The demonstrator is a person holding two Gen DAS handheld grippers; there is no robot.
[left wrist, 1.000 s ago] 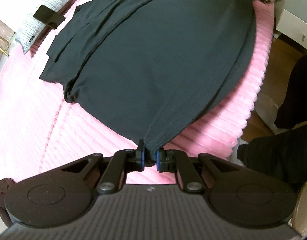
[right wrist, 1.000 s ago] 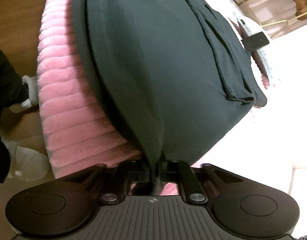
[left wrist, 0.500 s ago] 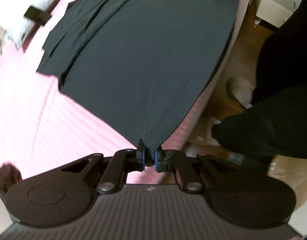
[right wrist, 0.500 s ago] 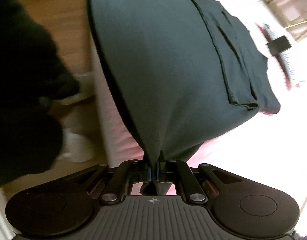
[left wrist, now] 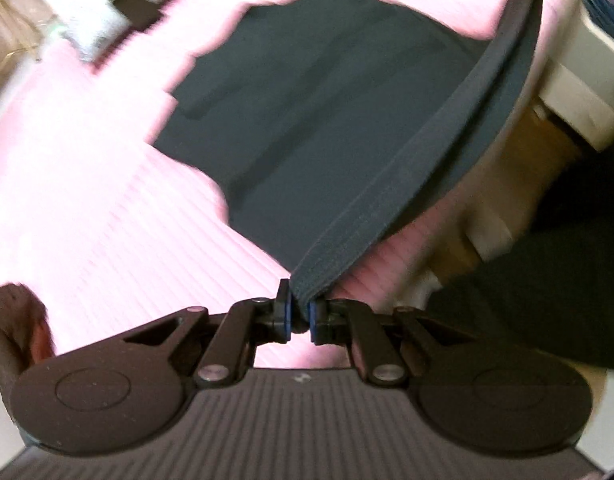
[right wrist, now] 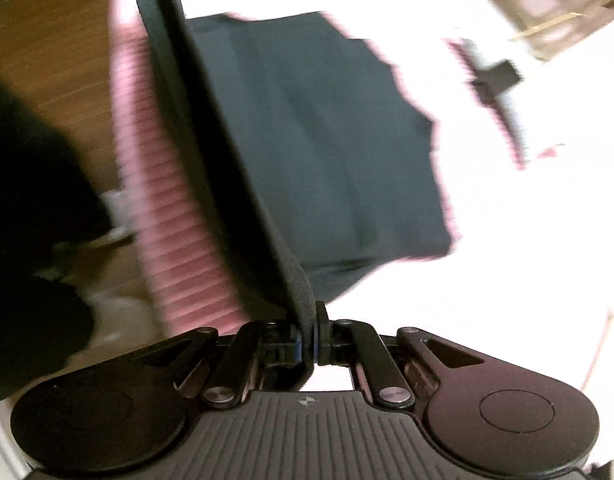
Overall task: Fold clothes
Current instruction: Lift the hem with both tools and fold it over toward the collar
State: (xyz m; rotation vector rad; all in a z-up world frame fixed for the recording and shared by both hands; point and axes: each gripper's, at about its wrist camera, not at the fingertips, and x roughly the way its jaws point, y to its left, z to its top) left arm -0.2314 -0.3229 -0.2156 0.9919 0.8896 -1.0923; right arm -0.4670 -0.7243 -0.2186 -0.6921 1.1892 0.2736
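Observation:
A dark garment (left wrist: 315, 120) lies on a pink ribbed bedcover (left wrist: 107, 208). My left gripper (left wrist: 300, 314) is shut on one corner of its hem, which rises taut to the upper right. My right gripper (right wrist: 305, 334) is shut on the other hem corner; the hem edge stretches up and left in the right wrist view, with the rest of the garment (right wrist: 307, 132) lying flat on the bed beyond. Both views are motion blurred.
A pale pillow with a black tag (left wrist: 135, 0) lies at the far side of the bed. The bed edge drops to a wooden floor (right wrist: 51, 52). A white cabinet (left wrist: 587, 80) stands by the bed. The person's dark clothing (left wrist: 547, 272) is close by.
Both grippers have lifted the hem up off the bed and carried it toward the far side. The hem now stands as a raised taut edge above the rest of the garment.

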